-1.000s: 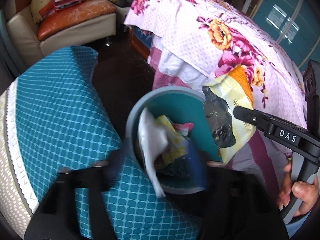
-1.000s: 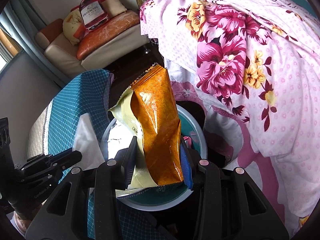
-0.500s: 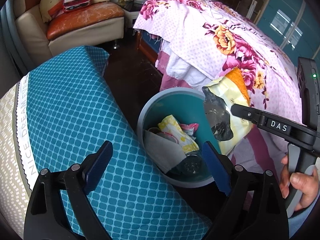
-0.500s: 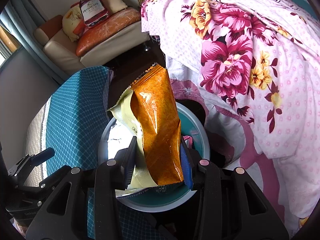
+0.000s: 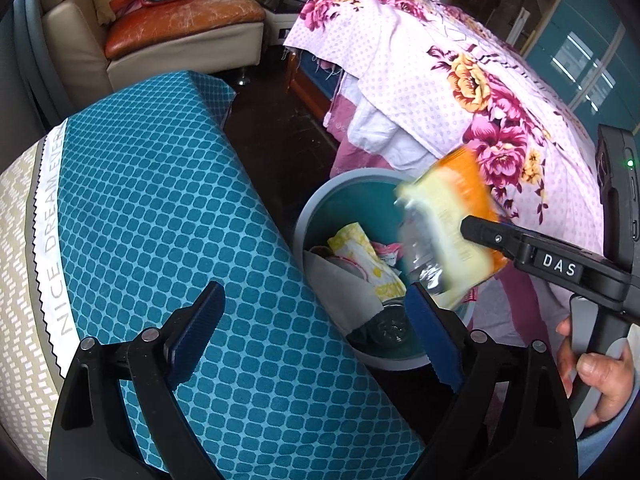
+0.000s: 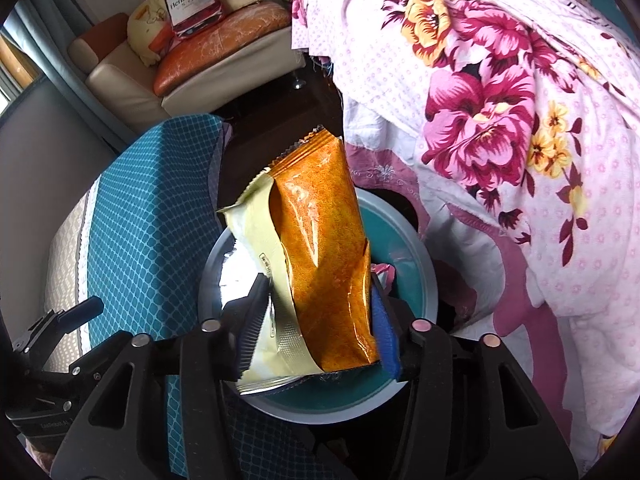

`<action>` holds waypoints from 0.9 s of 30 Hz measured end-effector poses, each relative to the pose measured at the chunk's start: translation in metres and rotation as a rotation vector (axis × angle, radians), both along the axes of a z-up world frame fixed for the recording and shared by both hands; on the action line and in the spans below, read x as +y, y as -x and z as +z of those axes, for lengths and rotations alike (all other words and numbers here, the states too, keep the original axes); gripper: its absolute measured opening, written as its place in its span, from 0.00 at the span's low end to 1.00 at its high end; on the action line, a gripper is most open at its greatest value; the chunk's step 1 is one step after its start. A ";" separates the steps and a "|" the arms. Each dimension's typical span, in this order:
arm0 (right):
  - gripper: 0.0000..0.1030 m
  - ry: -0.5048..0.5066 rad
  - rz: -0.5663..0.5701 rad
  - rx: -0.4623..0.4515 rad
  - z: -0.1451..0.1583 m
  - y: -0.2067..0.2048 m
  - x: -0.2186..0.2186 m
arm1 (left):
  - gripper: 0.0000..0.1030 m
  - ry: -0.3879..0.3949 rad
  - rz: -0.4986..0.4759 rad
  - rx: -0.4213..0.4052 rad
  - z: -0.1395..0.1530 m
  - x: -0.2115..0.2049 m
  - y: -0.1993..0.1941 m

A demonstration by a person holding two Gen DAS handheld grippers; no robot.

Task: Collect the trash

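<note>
1. Right gripper (image 6: 316, 320) clamps the orange snack bag (image 6: 320, 256) above the teal bin (image 6: 424, 280).
2. Left gripper (image 5: 312, 332) is spread wide, holding nothing, beside the bin.

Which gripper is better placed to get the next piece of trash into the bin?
Right. The right gripper already clamps the orange snack bag directly above the bin; the left gripper is open and empty.

Both wrist cameras look steeply down, close over the trash bin (image 5: 306, 216) (image 6: 430, 276), left view from farther left.
</note>
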State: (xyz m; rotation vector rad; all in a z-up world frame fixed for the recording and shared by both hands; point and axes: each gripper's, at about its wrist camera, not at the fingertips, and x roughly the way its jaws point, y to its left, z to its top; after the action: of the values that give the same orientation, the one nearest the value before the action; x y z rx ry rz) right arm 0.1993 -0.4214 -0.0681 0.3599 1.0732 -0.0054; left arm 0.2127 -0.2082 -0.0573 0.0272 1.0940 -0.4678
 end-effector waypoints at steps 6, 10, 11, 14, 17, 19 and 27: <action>0.64 0.011 -0.011 -0.003 0.000 0.004 0.002 | 0.89 -0.006 0.005 0.011 -0.002 0.002 -0.001; 0.71 0.017 -0.008 -0.002 0.003 0.006 0.006 | 0.89 -0.006 0.015 0.016 -0.001 0.005 0.001; 0.73 0.018 -0.003 -0.003 0.005 0.008 0.008 | 0.89 -0.004 0.018 0.016 0.000 0.005 0.002; 0.76 0.033 0.011 -0.004 0.009 0.014 0.010 | 0.89 -0.005 0.024 0.011 0.004 0.007 0.006; 0.78 0.035 0.022 -0.007 0.015 0.020 0.013 | 0.89 -0.012 0.031 -0.001 0.010 0.009 0.012; 0.79 0.046 0.024 -0.012 0.019 0.027 0.015 | 0.89 -0.014 0.040 -0.009 0.015 0.011 0.017; 0.87 0.096 0.045 -0.050 0.037 0.050 0.034 | 0.93 -0.009 0.082 -0.036 0.032 0.024 0.038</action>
State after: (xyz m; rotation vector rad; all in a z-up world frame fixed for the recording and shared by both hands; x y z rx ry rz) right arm 0.1493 -0.3877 -0.0312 0.2476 1.0274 -0.0078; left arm 0.1746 -0.1842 -0.0257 -0.0013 1.0576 -0.3880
